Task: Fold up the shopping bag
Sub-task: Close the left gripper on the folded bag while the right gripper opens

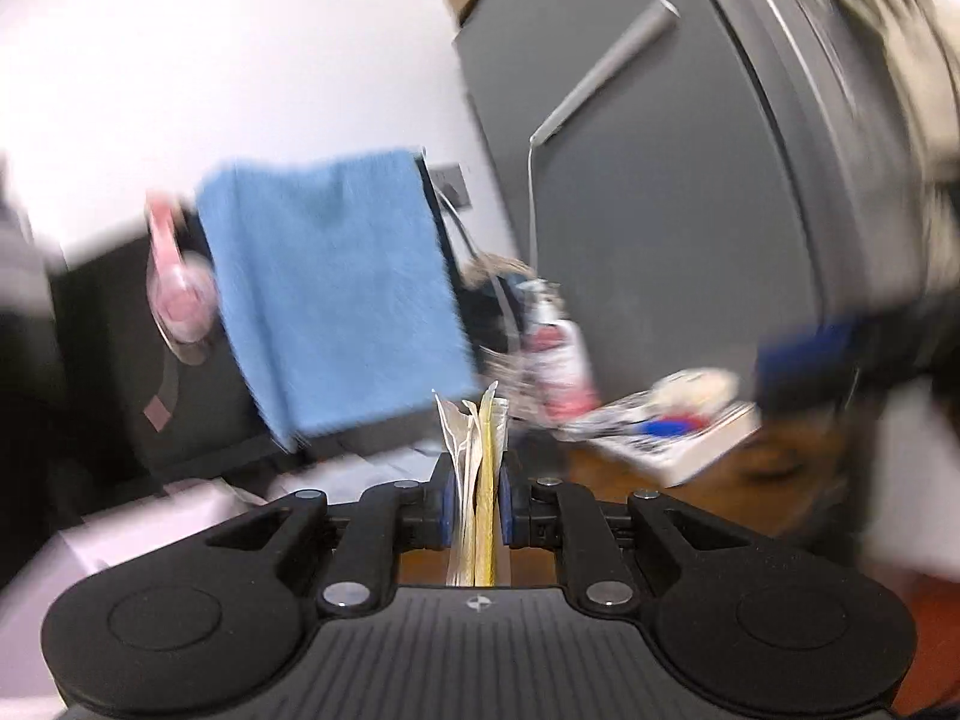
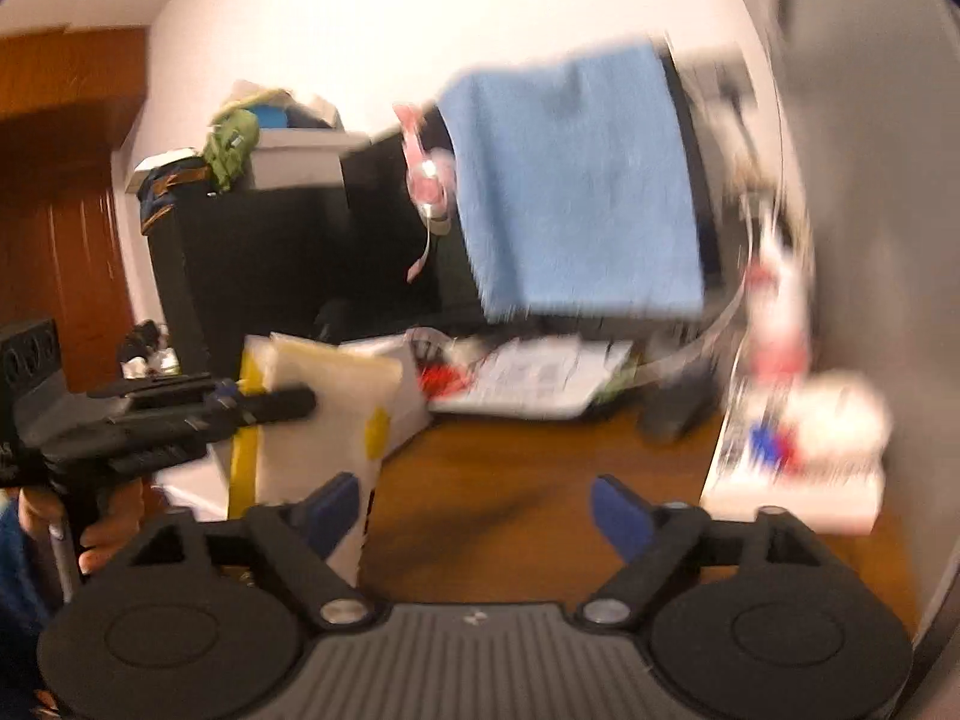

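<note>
The left gripper (image 1: 474, 498) is closed on the shopping bag (image 1: 477, 480): its two blue pads press from both sides on a thin bundle of white and yellow layers, which stands upright between them and sticks out a little above the fingertips. From the right wrist camera the same bag (image 2: 327, 420) is seen in the air above the wooden table (image 2: 510, 480), a flat white piece with yellow patches and a yellow strip at its left edge, and the left gripper (image 2: 282, 405) holds it from the left side near the top. A hand (image 2: 102, 534) of the person is around the handle of that gripper. The right gripper (image 2: 477, 510) is wide open, its blue fingers (image 2: 621, 516) far apart, and nothing is between them; its left finger is in front of the lower edge of the bag, but I cannot tell if it touches. Behind, a blue towel (image 2: 576, 180) hangs over a dark monitor, and pink headphones (image 2: 429, 174) hang just beside it. On the table lie papers (image 2: 534, 378) and a white box (image 2: 798, 474). Both pictures are blurred, so the small things are not clear.
</note>
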`<state>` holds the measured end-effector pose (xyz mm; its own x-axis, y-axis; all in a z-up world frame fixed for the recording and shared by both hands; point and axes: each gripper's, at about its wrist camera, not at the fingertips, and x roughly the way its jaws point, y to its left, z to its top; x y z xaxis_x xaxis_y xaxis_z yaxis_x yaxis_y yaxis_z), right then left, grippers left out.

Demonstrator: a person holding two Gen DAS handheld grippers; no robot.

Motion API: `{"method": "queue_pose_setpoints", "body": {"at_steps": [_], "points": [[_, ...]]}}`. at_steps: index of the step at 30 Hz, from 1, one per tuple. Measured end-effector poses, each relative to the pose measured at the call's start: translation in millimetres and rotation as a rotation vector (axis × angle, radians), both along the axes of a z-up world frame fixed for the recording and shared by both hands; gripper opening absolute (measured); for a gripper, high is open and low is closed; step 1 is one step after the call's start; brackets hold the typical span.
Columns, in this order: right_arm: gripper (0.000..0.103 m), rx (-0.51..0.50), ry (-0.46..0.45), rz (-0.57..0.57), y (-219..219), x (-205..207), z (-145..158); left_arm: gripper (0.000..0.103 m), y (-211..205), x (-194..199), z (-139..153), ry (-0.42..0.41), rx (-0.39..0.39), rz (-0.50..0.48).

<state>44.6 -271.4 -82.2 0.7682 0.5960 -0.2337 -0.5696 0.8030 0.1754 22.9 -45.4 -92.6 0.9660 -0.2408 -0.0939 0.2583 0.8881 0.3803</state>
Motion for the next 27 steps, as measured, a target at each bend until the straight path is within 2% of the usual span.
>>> {"method": "queue_pose_setpoints", "body": {"at_steps": [2,3,5,7,8,10,12,15,18,19,21,23,24,27], "points": [[0.096,0.018,-0.091,0.001,0,-9,8,0.013,-10,-3,-12,-0.098,0.104,0.048],[0.098,0.037,-0.109,-0.005,-1,-12,13,0.013,-17,-4,-20,-0.157,0.181,0.071],[0.098,0.084,-0.073,-0.018,0,-7,26,0.013,-26,-7,-34,-0.257,0.315,0.106],[0.098,0.162,0.036,0.012,3,5,39,0.013,-33,-6,-47,-0.326,0.429,0.125],[0.098,0.225,0.119,0.047,5,15,44,0.013,-36,-6,-54,-0.361,0.486,0.134],[0.089,0.369,0.314,0.111,9,40,47,0.014,-40,-4,-64,-0.413,0.584,0.148],[0.073,0.472,0.5,0.151,14,67,41,0.014,-41,-4,-71,-0.46,0.662,0.158],[0.068,0.496,0.639,0.162,31,92,31,0.014,-38,-3,-78,-0.527,0.765,0.173],[0.067,0.488,0.708,0.144,44,106,23,0.014,-33,-4,-76,-0.533,0.799,0.172],[0.064,0.491,0.728,0.147,48,109,20,0.014,-32,-4,-75,-0.528,0.805,0.173],[0.033,0.507,0.77,0.166,52,113,15,0.014,-31,-4,-75,-0.517,0.818,0.176],[0.026,0.516,0.787,0.183,54,114,13,0.014,-33,0,-76,-0.512,0.823,0.173],[0.019,0.518,0.793,0.19,56,115,12,0.014,-34,2,-77,-0.508,0.824,0.17],[0.012,0.516,0.787,0.179,57,114,11,0.018,-35,4,-76,-0.495,0.81,0.165]]}}
